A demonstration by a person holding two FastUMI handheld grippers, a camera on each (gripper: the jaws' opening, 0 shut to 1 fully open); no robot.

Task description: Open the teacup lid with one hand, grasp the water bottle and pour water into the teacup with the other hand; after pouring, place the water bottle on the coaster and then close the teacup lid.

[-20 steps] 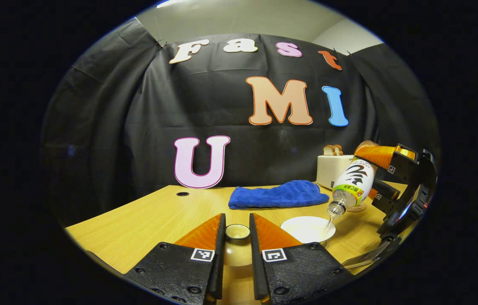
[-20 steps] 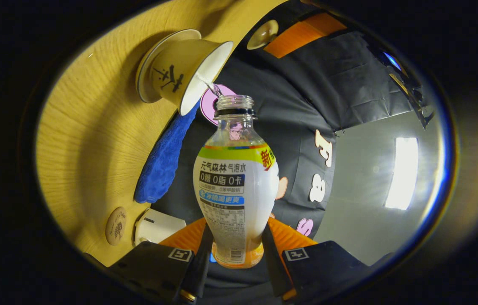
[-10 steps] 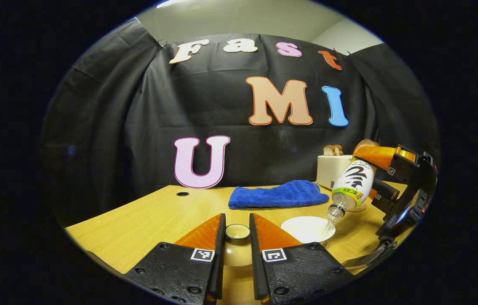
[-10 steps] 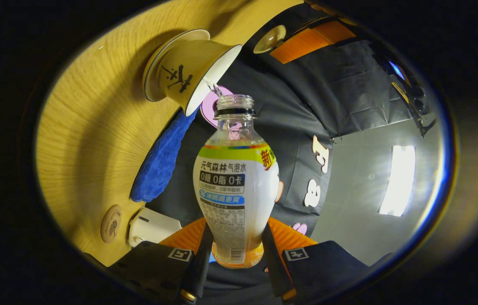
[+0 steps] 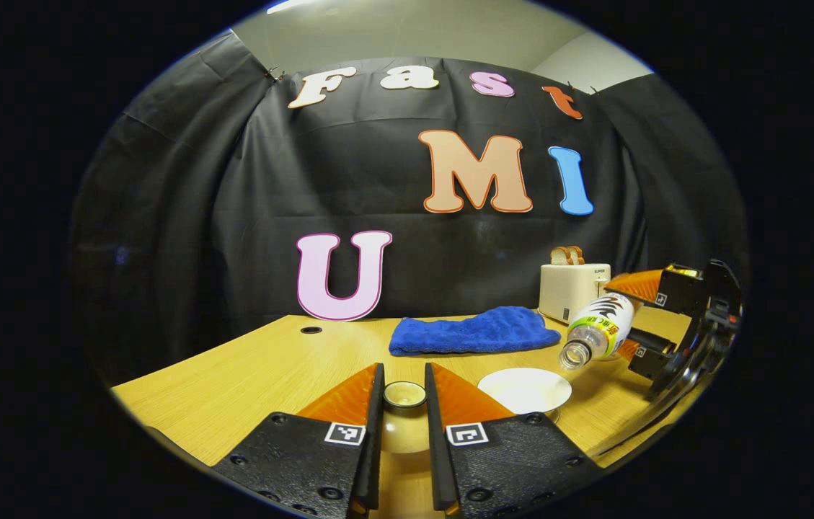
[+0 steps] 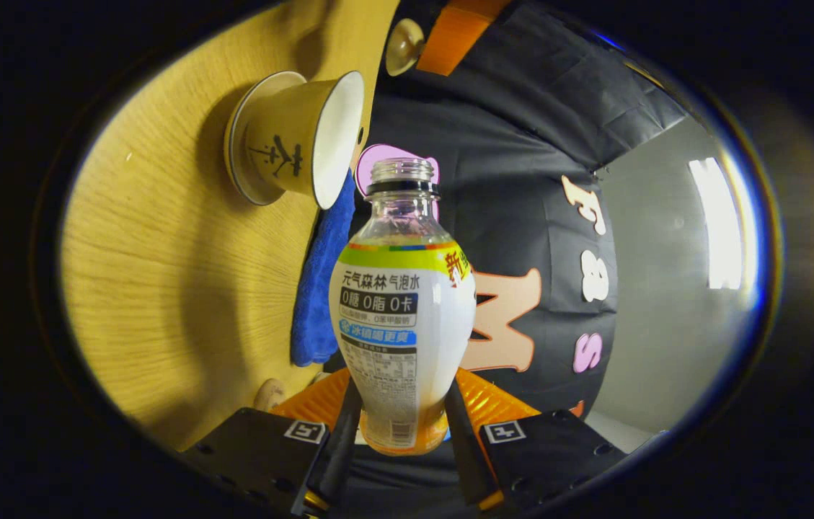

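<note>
**Uncapped bottle beside open cup: spill risk**

Right gripper (image 6: 396,422): jaws clamp the white-labelled clear plastic water bottle (image 6: 404,317), uncapped, lying near level just beside the cream ceramic teacup (image 5: 524,390); residue may dribble onto the wooden table (image 5: 262,375). Left gripper (image 5: 404,404): jaws narrow, holding the cream teacup lid (image 5: 404,395). Cup contents unclear.

Worktop (image 5: 248,367) lay bare to the left of the cup (image 5: 524,390), w/ free passage there. Behind the cup, a blue cloth (image 5: 475,330) and toaster (image 5: 571,290) blocked the back edge. Bottle (image 5: 598,329) hung tilted just right of the cup, apart from its rim; room above the cup mouth was open. Lid (image 5: 404,393) sat between left fingers (image 5: 349,396), near the cup.
</note>
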